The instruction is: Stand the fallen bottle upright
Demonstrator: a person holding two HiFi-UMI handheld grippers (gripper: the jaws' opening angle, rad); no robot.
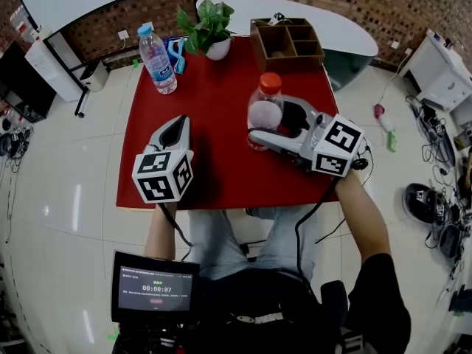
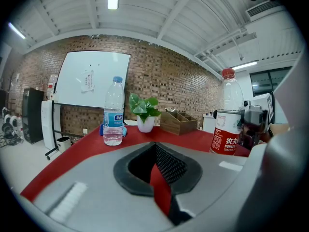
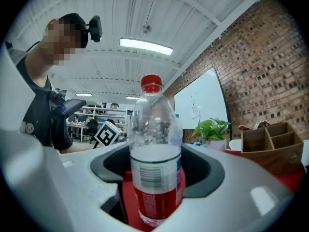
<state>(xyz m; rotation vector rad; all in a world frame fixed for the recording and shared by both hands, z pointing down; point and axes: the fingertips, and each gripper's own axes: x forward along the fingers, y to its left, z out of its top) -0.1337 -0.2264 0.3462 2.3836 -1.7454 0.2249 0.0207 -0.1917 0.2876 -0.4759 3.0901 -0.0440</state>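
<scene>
A clear bottle (image 1: 264, 113) with a red cap and red label stands upright on the red table (image 1: 214, 94), right of centre. My right gripper (image 1: 267, 122) lies level around it, one jaw on each side. In the right gripper view the bottle (image 3: 155, 163) fills the middle, and slivers of red table show between it and both pads, so the jaws stand open around it. My left gripper (image 1: 175, 125) rests on the table's near left, well apart from the bottle (image 2: 227, 115), with its jaws together and nothing between them (image 2: 161, 178).
A second water bottle (image 1: 157, 59) with a blue label stands at the far left of the table, next to a blue item (image 1: 175, 50). A potted plant (image 1: 210, 28) and a wooden organiser (image 1: 287, 41) stand along the far edge. White floor surrounds the table.
</scene>
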